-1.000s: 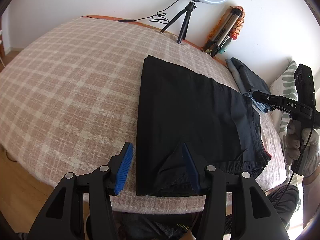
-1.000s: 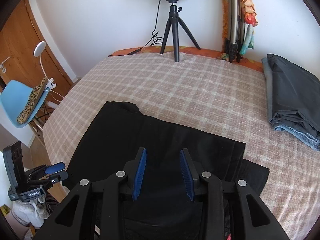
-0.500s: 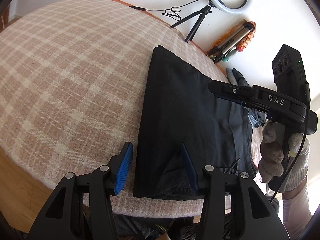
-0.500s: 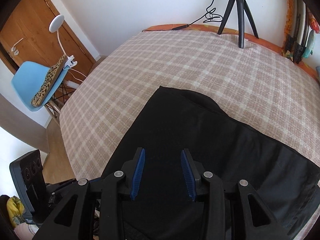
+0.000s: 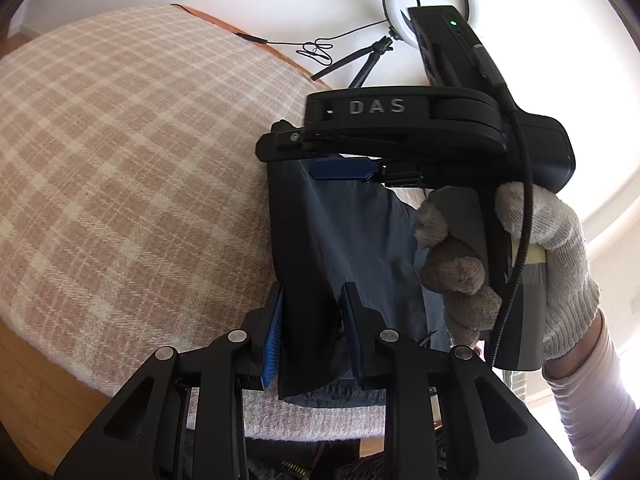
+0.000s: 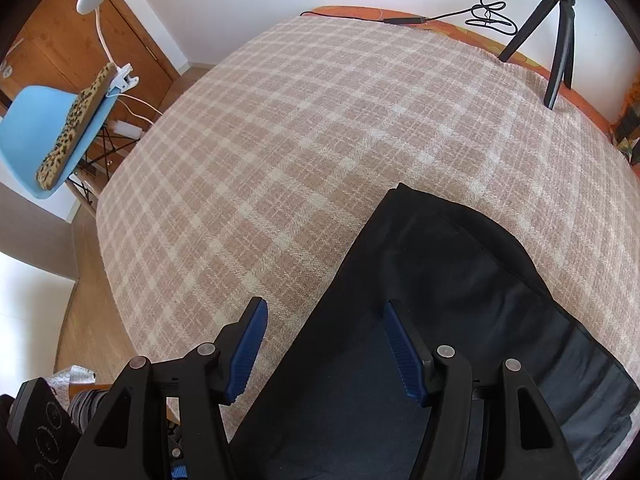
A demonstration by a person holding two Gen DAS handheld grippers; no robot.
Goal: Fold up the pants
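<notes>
The black pants [image 5: 340, 232] lie folded lengthwise on the plaid bed cover. My left gripper [image 5: 312, 336] is closed on the near edge of the pants at the bed's front edge, with cloth pinched between its blue pads. My right gripper [image 6: 324, 352] is open, its jaws straddling the long left edge of the pants [image 6: 432, 312]: one pad over the plaid cover, one over the black cloth. In the left wrist view the right gripper [image 5: 340, 168] hovers over the pants' far part, held by a white-gloved hand [image 5: 532, 248].
The plaid bed cover [image 6: 320, 128] stretches away to the left and back. A ring-light tripod [image 6: 560, 36] and a cable [image 6: 488, 12] stand at the far edge by the wall. A blue chair [image 6: 44, 136] and wooden floor lie off the bed's left side.
My left gripper has shut on the near edge of the pants. My right gripper has swung left over the pants' long edge and opened wider, now close in front of the left camera.
</notes>
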